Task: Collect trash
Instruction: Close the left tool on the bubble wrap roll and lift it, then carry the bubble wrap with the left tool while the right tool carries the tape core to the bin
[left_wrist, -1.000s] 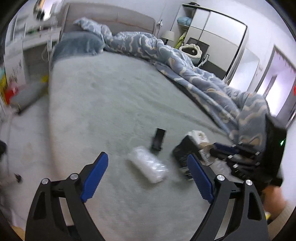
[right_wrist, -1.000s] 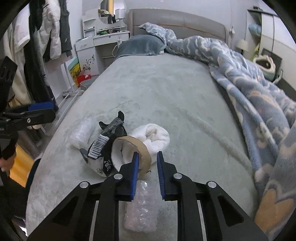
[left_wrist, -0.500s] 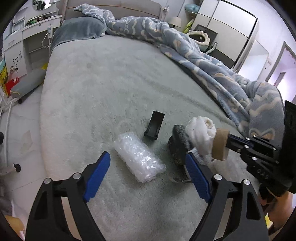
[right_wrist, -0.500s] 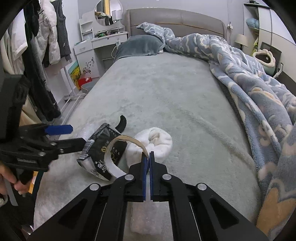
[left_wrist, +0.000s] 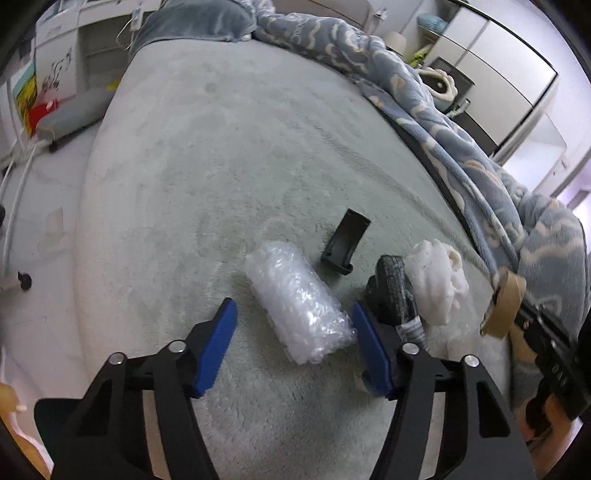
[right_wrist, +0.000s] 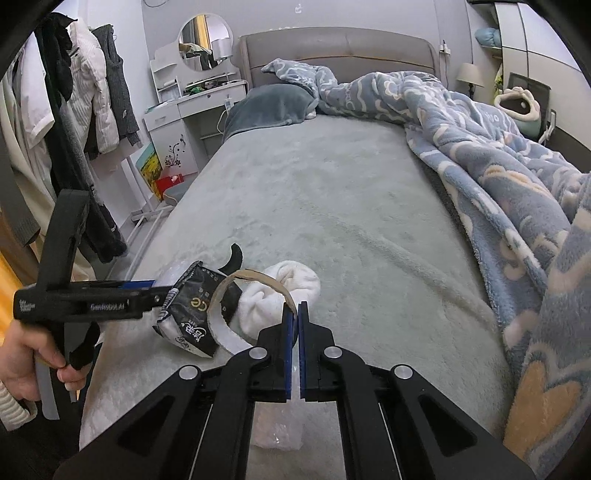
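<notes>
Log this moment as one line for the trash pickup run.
right gripper: shut on cardboard tape ring, lifted | left gripper: open, straddling bubble wrap roll | on bed: black wrapper, white cloth, black clip

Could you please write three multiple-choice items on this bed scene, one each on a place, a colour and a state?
1. Where does the clear bubble-wrap roll lie?
A. between the open left tongs
B. on the dark grey pillow
C. on the floor

2. What colour are the pads of the tongs?
A. red
B. blue
C. yellow

3. What state are the right tongs in?
A. wide open and empty
B. shut on the brown cardboard tape ring
C. shut on the white rolled cloth

Answers: 1 A, the left wrist view shows the roll on the bed between the spread fingers. 2 B, both views show blue pads. 3 B, the ring's rim is pinched between the closed pads.
</notes>
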